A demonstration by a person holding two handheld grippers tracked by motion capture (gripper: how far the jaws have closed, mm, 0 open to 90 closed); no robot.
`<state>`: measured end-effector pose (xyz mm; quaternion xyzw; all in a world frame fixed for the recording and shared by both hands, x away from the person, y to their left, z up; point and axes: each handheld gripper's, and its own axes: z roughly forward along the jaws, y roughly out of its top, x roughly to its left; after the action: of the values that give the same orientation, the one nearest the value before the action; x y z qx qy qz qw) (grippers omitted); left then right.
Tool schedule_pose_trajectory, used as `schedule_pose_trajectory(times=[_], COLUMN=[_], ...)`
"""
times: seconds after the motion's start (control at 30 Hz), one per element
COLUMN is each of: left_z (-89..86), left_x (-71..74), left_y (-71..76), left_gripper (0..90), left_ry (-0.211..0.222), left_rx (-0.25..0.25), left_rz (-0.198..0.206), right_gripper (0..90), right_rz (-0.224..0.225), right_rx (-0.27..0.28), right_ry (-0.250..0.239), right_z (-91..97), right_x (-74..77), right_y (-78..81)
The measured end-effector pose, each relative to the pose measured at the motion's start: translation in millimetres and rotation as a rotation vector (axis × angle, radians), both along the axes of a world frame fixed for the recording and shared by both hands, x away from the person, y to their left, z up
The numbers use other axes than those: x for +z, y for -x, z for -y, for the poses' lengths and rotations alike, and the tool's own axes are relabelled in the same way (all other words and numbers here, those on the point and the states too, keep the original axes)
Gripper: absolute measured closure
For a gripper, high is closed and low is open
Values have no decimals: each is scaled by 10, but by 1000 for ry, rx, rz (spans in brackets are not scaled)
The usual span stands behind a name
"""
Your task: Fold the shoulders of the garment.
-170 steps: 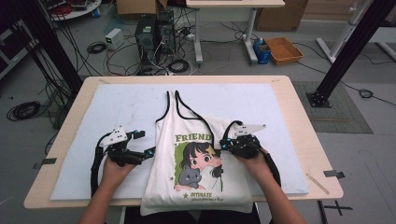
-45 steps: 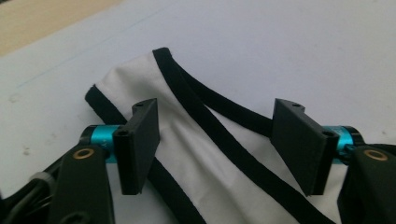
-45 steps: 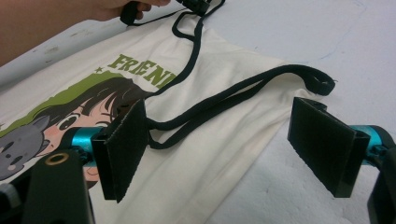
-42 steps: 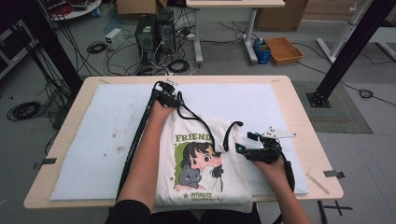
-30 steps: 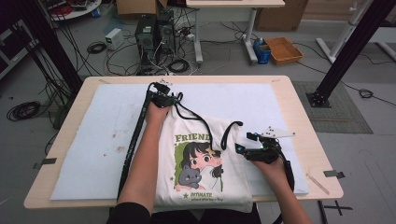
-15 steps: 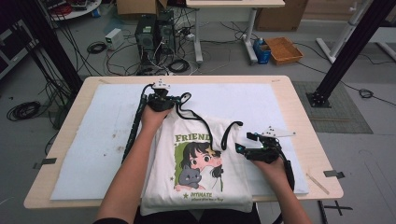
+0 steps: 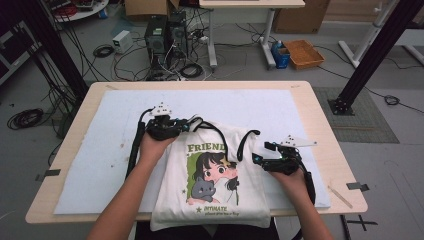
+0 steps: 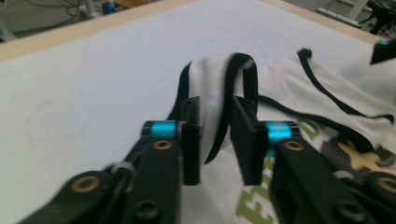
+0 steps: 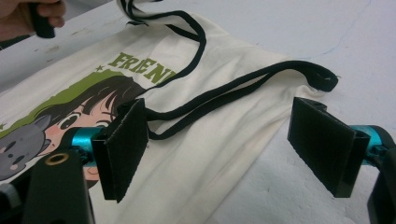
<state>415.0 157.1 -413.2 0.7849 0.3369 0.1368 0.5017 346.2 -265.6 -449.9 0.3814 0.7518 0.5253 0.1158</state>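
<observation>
Left tongs [image 7: 186, 123]: held over the white mat [image 7: 90, 165] left of middle, at the top left corner of the tank top [image 7: 210, 200]; jaws part-open, just been opening; left shoulder strap [image 8: 219, 112] stands looped between the pads, no pad pressing on it in the left gripper view.
Left hand [image 7: 152, 145]: wrapped round the tongs' body, forearm coming in from the near edge of the surface [image 7: 320, 125].
Left shoulder strap, detail: cream cloth with black binding, bunched up into an arch beyond the jaw tips.
Tank top: cream, black-edged, lying flat on the mat at the middle of the near edge, hem hanging just over that edge; print facing up, green word "FRIEND" above a cartoon girl with a grey cat.
Right shoulder strap [image 7: 247, 145]: folded down onto the cloth, its black loop [image 9: 322, 77] reaching the top right corner of the garment, lying ahead of the right tongs.
Right tongs [image 7: 259, 154]: at the right edge of the tank top, near the near right part of the mat; jaws wide apart, gripping nothing; one pad over the printed cloth, the other over bare mat.
Right hand [image 7: 292, 177]: behind the tongs, close to the near edge of the surface.
</observation>
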Motion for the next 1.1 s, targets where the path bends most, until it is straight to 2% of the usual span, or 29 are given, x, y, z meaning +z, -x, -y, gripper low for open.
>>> schedule_pose_trajectory(times=[0.03, 0.07, 0.13, 0.17, 0.27, 0.33, 0.4, 0.5, 0.57, 0.73, 0.77, 0.87, 0.97, 1.03, 1.1], left_z=[-39, -65, -108, -111, -37, 71, 204, 416, 539, 730, 743, 761, 766, 751, 715], left_x=[-29, -31, -9, 9, 61, 84, 94, 46, -8, -124, -147, -196, -202, -174, -125], left_y=[100, 138, 174, 177, 135, 84, 15, -108, -195, -337, -354, -365, -347, -321, -281], left_gripper=[647, 563, 515, 505, 471, 455, 455, 455, 432, 433, 463, 633, 791, 854, 863], left_ry=[1, 14, 42, 42, 10, -11, -54, -94, -109, -179, -188, -214, -234, -224, -200], left_rx=[-1, 6, 18, 20, 20, 6, -22, -59, -64, -61, -61, -62, -92, -100, -95], left_rz=[-7, -6, 8, 14, 23, 21, 8, -19, -63, -86, -89, -88, -77, -69, -55], right_gripper=[207, 207, 207, 207, 207, 207, 207, 207, 207, 207, 207, 207, 207, 207, 206], right_rz=[3, 4, 3, 4, 2, -1, -7, -10, -9, -7, -7, -8, -6, -1, 4], right_rx=[0, 0, 1, 1, 0, 0, 0, -2, -2, -3, -3, -2, -1, 1, 2], right_ry=[-1, -1, -1, -1, 0, 2, 2, -2, -3, -2, -3, -5, -1, 0, 3], right_z=[2, 3, 2, 2, 3, 2, 1, 5, 6, 4, 5, 4, 5, 4, 3], right_x=[-2, -2, -2, -2, -3, -4, -3, -4, -4, -4, -4, -4, -3, -4, -4], right_y=[-5, -7, -7, -8, -10, -14, -17, -21, -22, -18, -17, -13, -11, -13, -11])
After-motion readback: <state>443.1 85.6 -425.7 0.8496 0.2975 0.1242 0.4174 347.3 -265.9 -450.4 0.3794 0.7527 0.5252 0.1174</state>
